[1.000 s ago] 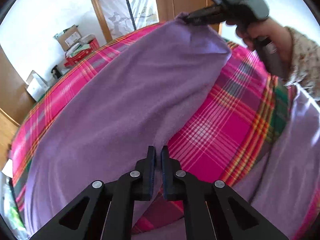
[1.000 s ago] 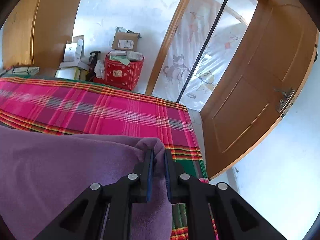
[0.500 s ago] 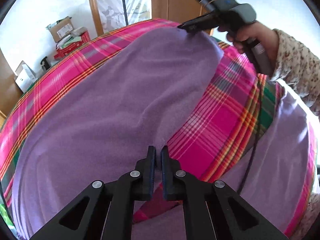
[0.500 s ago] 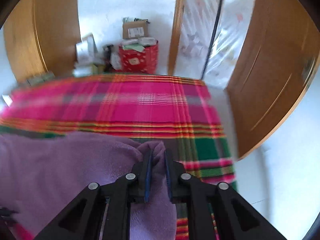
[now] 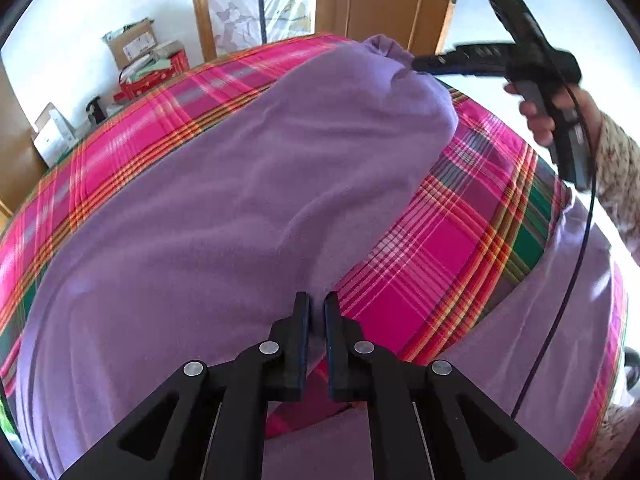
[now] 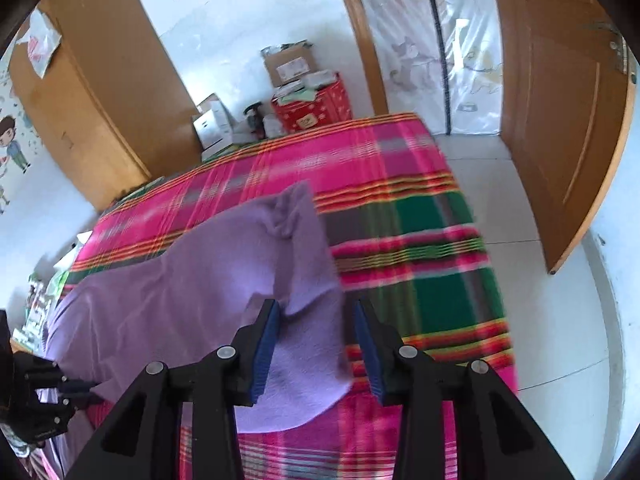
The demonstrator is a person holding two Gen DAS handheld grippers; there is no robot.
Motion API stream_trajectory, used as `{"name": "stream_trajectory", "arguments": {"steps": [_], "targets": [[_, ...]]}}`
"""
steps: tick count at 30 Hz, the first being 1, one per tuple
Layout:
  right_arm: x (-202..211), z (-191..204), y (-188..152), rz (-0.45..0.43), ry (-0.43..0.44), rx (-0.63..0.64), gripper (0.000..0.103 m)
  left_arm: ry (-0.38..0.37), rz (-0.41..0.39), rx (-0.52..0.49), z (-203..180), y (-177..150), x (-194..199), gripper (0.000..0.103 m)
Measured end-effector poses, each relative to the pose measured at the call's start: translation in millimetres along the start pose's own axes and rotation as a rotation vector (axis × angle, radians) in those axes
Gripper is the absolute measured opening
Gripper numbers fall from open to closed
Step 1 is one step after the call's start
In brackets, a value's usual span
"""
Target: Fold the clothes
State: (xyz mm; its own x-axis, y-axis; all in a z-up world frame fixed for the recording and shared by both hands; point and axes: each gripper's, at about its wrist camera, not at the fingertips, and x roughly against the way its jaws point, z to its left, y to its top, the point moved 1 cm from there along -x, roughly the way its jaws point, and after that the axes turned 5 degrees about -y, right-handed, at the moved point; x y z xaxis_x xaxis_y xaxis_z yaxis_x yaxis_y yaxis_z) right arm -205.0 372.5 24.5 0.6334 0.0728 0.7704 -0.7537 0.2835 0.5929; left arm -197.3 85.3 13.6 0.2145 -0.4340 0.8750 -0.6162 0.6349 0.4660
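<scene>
Purple garment spread on the bed, left tool clamped on it, right tool let go.

Bed (image 5: 460,248) with pink plaid cover fills both views; purple garment (image 5: 224,208) lies diagonally across it, near edge toward the left wrist camera, far corner bunched up by the bed's far end. Wooden door (image 6: 560,112) and a red box (image 6: 312,108) with cartons stand past the bed. Left tool (image 5: 316,320): jaws nearly together, pinching the garment's near edge. Right tool (image 6: 316,332): jaws have just been opening, now stand apart; garment corner lies between them, pads look clear of the cloth, though motion blur makes contact hard to rule out. Person's hand (image 5: 548,116) holds the right tool beside the bunched corner.
</scene>
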Motion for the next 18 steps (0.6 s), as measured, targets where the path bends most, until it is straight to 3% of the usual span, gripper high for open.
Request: {"name": "stream_trajectory", "arguments": {"steps": [1, 3, 4, 9, 12, 18], "targets": [[0.2, 4.5, -0.6, -0.002, 0.018, 0.008, 0.036, -0.003, 0.004, 0.011, 1.0, 0.5, -0.5, 0.008], [3.8, 16.1, -2.7, -0.022, 0.035, 0.036, 0.012, -0.003, 0.007, 0.024, 1.7, 0.8, -1.1, 0.008], [7.0, 23.1, -4.1, -0.039, 0.035, 0.056, 0.011, -0.002, 0.007, 0.03, 2.0, 0.8, -1.4, 0.008], [28.9, 71.4, -18.2, -0.104, 0.072, 0.251, 0.009, 0.005, 0.006, 0.043, 0.9, -0.3, -2.3, 0.008], [30.7, 102.5, -29.8, -0.085, 0.101, 0.369, 0.009, 0.005, 0.008, 0.049, 0.8, -1.1, -2.0, 0.008], [17.1, 131.5, -45.2, -0.044, 0.18, 0.45, 0.009, 0.001, 0.007, 0.061, 1.2, -1.0, -1.9, 0.01]]}}
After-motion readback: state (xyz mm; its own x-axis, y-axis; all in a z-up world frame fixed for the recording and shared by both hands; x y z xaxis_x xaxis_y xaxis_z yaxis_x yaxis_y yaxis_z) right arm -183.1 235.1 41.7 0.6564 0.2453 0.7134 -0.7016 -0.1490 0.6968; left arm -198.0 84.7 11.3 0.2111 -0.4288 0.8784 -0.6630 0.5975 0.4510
